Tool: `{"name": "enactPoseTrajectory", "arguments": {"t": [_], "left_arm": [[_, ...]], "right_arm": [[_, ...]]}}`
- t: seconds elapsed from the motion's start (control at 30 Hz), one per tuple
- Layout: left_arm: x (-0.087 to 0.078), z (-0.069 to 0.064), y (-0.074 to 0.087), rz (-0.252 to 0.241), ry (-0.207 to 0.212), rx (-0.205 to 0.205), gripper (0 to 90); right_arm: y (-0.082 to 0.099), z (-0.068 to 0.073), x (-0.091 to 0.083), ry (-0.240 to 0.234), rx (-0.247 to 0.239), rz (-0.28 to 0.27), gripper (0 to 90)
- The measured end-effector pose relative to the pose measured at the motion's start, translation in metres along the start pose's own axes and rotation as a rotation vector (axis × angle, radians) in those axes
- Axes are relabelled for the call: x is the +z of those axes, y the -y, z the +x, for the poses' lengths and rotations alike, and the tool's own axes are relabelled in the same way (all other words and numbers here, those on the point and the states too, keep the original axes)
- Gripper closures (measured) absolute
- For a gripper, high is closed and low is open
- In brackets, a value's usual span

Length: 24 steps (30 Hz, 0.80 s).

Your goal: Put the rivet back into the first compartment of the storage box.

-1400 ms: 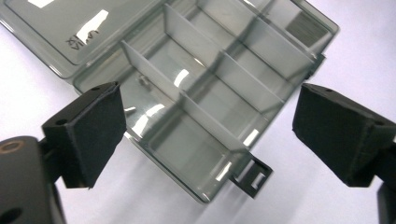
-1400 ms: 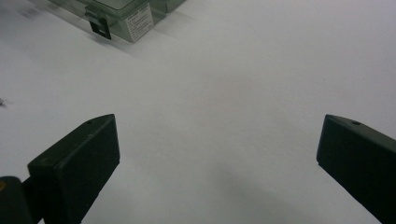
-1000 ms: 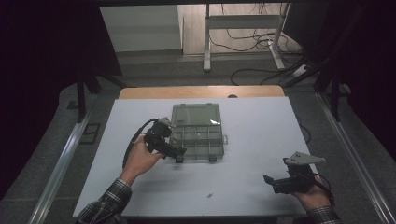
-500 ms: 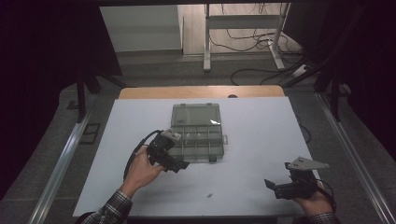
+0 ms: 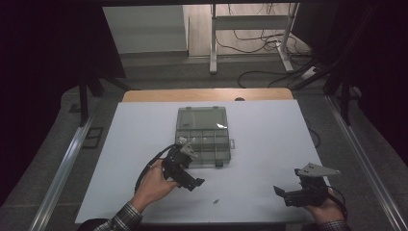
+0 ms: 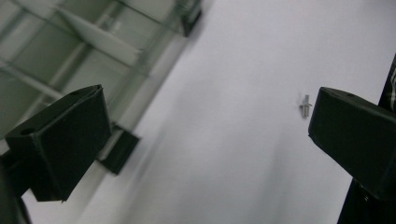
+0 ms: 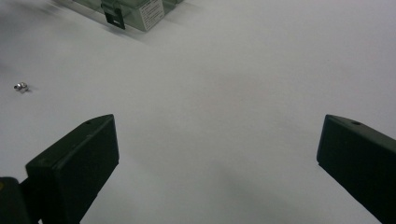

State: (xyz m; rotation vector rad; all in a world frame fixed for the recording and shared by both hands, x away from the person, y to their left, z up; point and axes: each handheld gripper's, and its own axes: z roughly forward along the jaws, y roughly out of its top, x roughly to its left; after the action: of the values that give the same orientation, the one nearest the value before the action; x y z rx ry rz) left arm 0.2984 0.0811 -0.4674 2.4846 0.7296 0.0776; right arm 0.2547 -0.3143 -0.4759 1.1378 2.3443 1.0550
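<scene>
Now left gripper (image 5: 193, 183) jaws wide, empty, just off the box's (image 5: 204, 136) near edge — small screw (image 5: 217, 200) on table (image 5: 269, 139) near it; right gripper (image 5: 281, 193) wide, empty, well apart

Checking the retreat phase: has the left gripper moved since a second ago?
Yes. The left gripper has pulled back from the compartment box toward the table's near edge, nearer the small screw.

High view overhead; gripper views low, sharing screw (image 6: 305, 105).
</scene>
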Motion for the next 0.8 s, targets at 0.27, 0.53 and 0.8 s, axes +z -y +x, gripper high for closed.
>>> {"name": "enactPoseTrajectory", "arguments": {"t": [0.27,0.53,0.8], "left_arm": [[0.027,-0.029,-0.013,0.072,0.045,0.103,1.4],[0.049,-0.047,-0.015,0.125,0.069,0.142,21.1],[0.060,-0.056,-0.014,0.162,0.130,0.177,55.9]], "right_arm": [[0.000,0.001,0.002,-0.001,-0.011,0.012,0.0],[0.000,0.001,0.003,-0.004,-0.020,0.022,0.0],[0.000,0.001,0.003,-0.008,-0.019,0.022,0.0]]}}
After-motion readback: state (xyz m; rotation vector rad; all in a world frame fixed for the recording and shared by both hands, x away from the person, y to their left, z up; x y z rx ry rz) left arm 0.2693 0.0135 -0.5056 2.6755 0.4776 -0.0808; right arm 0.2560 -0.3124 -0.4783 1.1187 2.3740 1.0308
